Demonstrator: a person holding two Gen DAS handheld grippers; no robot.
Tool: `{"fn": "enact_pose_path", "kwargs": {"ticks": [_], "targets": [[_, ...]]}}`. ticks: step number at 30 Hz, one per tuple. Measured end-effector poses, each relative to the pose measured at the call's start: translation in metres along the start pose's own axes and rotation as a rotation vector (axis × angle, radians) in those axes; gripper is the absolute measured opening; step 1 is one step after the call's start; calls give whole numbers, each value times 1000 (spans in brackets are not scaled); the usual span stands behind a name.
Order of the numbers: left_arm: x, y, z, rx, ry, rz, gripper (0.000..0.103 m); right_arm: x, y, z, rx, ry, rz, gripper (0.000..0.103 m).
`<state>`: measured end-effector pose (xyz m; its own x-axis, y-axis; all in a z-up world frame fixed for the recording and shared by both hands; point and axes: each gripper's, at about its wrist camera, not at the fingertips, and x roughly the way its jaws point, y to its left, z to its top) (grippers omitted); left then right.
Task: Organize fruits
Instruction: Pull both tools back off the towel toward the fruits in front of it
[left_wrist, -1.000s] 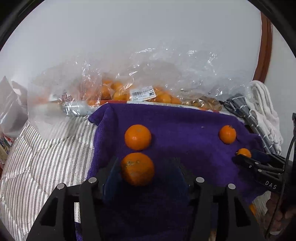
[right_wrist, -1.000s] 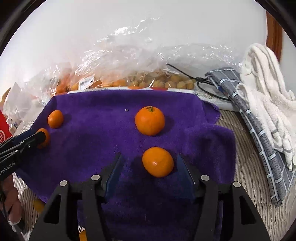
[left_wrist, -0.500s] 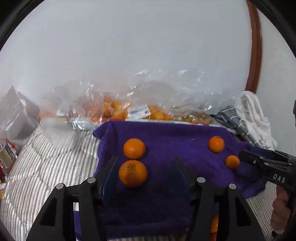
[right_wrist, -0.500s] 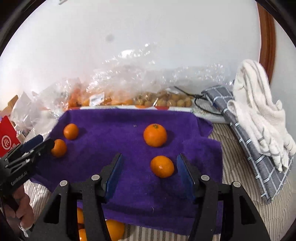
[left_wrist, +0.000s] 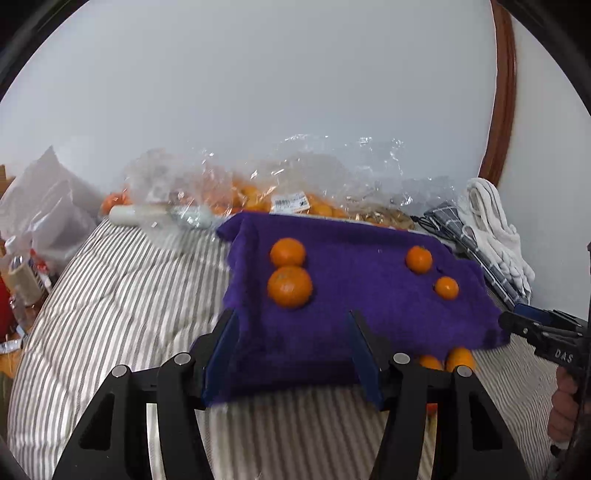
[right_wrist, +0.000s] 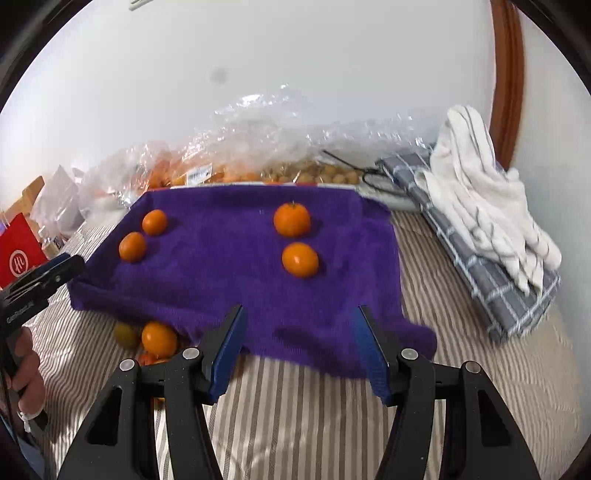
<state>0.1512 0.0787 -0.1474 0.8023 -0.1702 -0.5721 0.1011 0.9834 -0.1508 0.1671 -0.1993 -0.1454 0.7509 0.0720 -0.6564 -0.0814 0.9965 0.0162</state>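
Lying on a striped bed (left_wrist: 122, 295) by a white wall (left_wrist: 277, 92): purple towel (right_wrist: 229, 266), four oranges (right_wrist: 300, 259) on it.
More fruit (right_wrist: 159, 339) half hidden under the towel edge; bagged fruit (left_wrist: 258, 195) blurry; left gripper (left_wrist: 291, 354) and right gripper (right_wrist: 301, 350) jaws apart, empty.

left gripper (left_wrist: 291, 350): jaws apart, nothing between | purple towel (left_wrist: 351, 314): 12 o'clock, on striped bedding (left_wrist: 122, 295) | four oranges on towel: pair (left_wrist: 289, 271) 11 o'clock, touching; pair (left_wrist: 432, 273) 1 o'clock, apart | right gripper (left_wrist: 532, 326): 3 o'clock
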Motion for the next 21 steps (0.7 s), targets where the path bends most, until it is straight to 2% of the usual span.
{"fn": "enact_pose_path", "kwargs": {"ticks": [5, 11, 16, 21], "targets": [[-8, 11, -19, -38, 56, 7, 59, -3, 0, -14, 9, 18, 15, 59], [-5, 10, -29, -18, 111, 46, 59, 2, 5, -21, 2, 50, 28, 59], [11, 25, -31, -83, 195, 84, 59, 2, 10, -24, -10, 64, 31, 59], [15, 33, -34, -116, 223, 105, 60, 4, 14, -26, -13, 76, 34, 59]]}}
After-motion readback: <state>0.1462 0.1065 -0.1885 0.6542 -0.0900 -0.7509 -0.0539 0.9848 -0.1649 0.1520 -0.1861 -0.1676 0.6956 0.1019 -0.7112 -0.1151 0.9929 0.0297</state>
